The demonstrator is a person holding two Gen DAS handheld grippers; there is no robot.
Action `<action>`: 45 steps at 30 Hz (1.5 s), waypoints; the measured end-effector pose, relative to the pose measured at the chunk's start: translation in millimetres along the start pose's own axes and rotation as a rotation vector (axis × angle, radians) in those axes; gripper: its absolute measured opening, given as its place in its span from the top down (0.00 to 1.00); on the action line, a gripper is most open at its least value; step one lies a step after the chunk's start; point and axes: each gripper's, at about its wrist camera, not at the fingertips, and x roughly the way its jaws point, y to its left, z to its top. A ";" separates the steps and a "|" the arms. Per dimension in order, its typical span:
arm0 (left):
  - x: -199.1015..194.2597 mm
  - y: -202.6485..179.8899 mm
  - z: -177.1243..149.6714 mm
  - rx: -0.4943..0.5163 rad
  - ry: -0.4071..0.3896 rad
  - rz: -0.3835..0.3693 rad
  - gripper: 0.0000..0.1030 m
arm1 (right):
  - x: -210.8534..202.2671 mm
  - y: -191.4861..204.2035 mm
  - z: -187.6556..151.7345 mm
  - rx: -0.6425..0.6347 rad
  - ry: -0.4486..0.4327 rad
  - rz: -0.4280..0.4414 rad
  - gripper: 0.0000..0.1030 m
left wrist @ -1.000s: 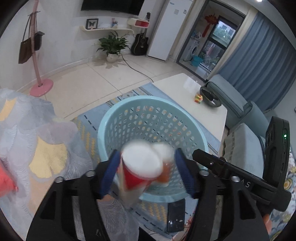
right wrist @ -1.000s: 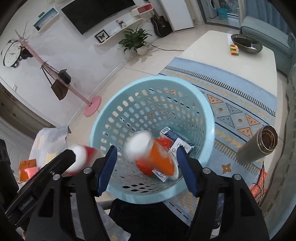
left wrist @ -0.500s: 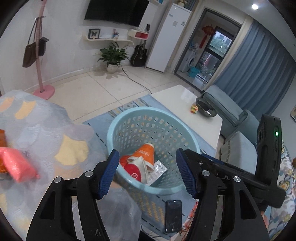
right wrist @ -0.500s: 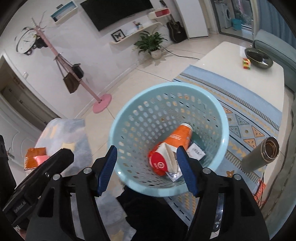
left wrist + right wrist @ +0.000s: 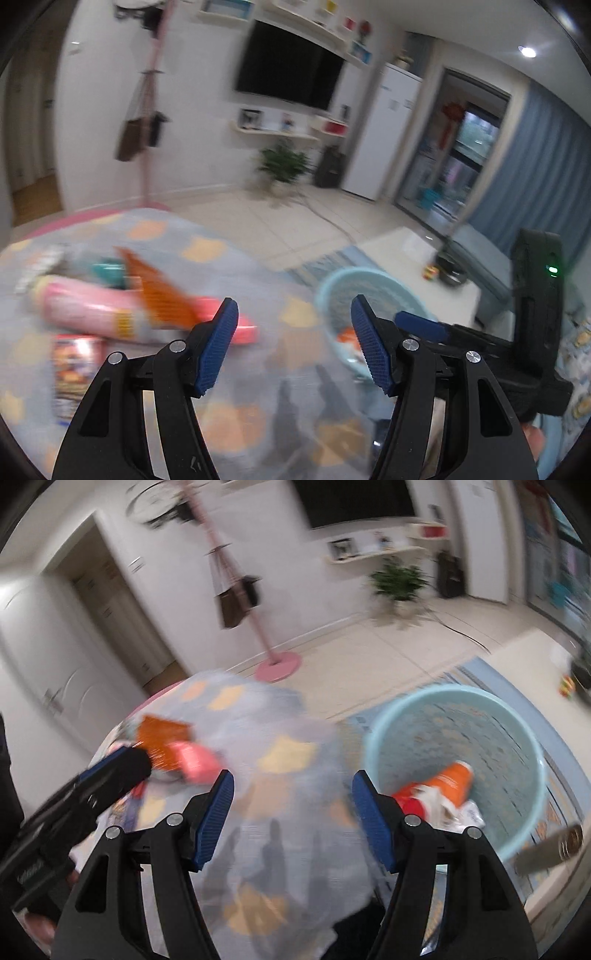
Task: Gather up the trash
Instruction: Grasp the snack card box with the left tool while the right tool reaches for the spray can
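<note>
done: 2 paper cups in pale-blue perforated plastic basket | left: pink snack bag, orange packet on surface | both jaws wide, empty

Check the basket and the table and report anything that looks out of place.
Nothing odd in the basket: an orange cup and other rubbish lie on their sides inside it. Wrappers, including a pink packet, are scattered on the tablecloth. Both frames are blurred, so finer detail is unclear.
</note>
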 end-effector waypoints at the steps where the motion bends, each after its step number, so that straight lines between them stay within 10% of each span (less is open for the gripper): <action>1: -5.6 11.2 0.3 -0.011 -0.002 0.049 0.40 | 2.6 11.3 0.3 -0.027 0.000 0.003 0.39; 6: -25.0 65.2 -9.3 -0.077 0.010 0.256 0.17 | 29.4 58.1 8.7 -0.108 0.011 0.029 0.37; 13: -15.0 130.0 -31.9 -0.193 0.127 0.398 0.16 | 51.0 108.1 25.3 -0.171 0.042 0.117 0.37; 21: 2.1 143.1 -43.4 -0.175 0.191 0.417 0.27 | 78.1 180.2 26.1 -0.234 0.119 0.321 0.42; 24: -4.8 147.6 -46.0 -0.134 0.182 0.457 0.43 | 99.4 188.6 27.9 -0.216 0.174 0.305 0.50; 38: -83.3 206.4 -78.6 -0.277 0.056 0.464 0.43 | 144.2 203.8 35.3 -0.294 0.243 0.169 0.49; 45: -123.2 234.9 -92.1 -0.375 -0.044 0.526 0.43 | 157.3 211.1 25.0 -0.279 0.413 0.283 0.45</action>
